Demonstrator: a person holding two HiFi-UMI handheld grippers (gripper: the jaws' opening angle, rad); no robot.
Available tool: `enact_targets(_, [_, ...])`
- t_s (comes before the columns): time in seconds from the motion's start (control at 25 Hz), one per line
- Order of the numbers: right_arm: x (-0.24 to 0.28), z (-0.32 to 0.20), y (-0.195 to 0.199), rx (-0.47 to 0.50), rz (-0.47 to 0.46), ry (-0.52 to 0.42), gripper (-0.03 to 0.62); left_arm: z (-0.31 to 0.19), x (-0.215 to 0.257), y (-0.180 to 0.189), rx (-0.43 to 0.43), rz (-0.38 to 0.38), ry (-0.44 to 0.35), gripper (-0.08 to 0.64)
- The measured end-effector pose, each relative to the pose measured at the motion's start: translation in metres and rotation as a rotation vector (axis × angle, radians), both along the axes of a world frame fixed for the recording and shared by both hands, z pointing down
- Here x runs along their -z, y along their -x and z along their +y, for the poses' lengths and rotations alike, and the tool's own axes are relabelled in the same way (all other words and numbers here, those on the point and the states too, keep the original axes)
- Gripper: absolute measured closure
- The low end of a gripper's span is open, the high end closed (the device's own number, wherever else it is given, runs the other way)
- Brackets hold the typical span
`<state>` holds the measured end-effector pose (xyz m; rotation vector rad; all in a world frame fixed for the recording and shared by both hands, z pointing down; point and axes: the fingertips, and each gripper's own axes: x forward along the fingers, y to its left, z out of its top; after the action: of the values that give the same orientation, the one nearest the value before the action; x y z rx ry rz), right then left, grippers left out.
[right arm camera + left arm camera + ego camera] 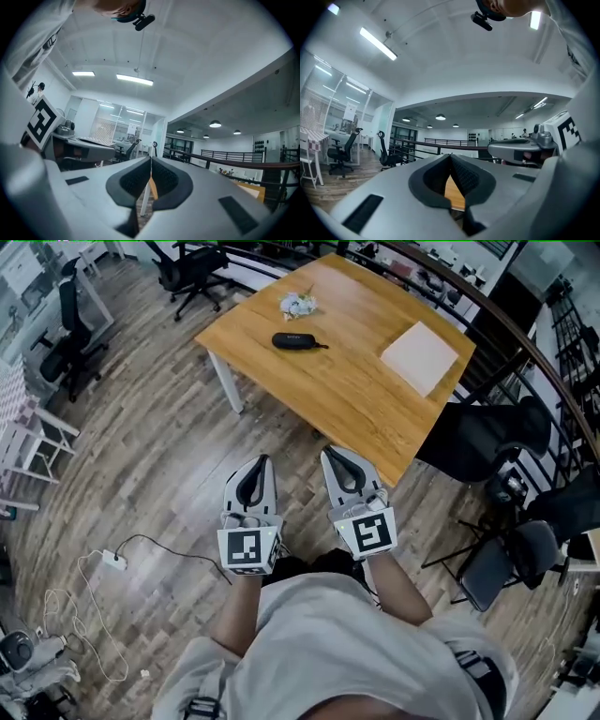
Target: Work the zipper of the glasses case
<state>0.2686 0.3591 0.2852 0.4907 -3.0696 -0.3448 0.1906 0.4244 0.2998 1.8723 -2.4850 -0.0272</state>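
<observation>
Bright, even indoor light fills the head view. The wooden table casts only a faint, soft shadow on the floor. Wide-angle distortion bows the railing into a curve. In the left gripper view a ceiling light strip glares white, as does the ceiling panel in the right gripper view. Both gripper views have black, rounded corners. The left gripper and right gripper, close to their lenses, look slightly soft.

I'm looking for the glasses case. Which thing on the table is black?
The small oval case is the only black one. The crumpled wad behind it is whitish, and the flat square pad is pale beige.
</observation>
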Motion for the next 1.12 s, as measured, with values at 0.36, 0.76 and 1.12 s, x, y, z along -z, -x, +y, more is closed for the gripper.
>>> enact_targets(0.36, [-0.025,-0.039,0.067,-0.025,0.093,0.033,0.565,-0.040,-0.033,0.071,-0.038,0.094,0.056,0.537])
enact_targets(0.76, [-0.060,-0.160,0.147,-0.015,0.141,0.114,0.565,-0.156,-0.063,0.164,-0.029,0.066,0.140,0.537])
enact_targets(1.12, [-0.094,-0.266,0.215,0.050,0.296,0.034,0.565,-0.255,-0.098,0.225,0.000,0.106,0.236,0.537])
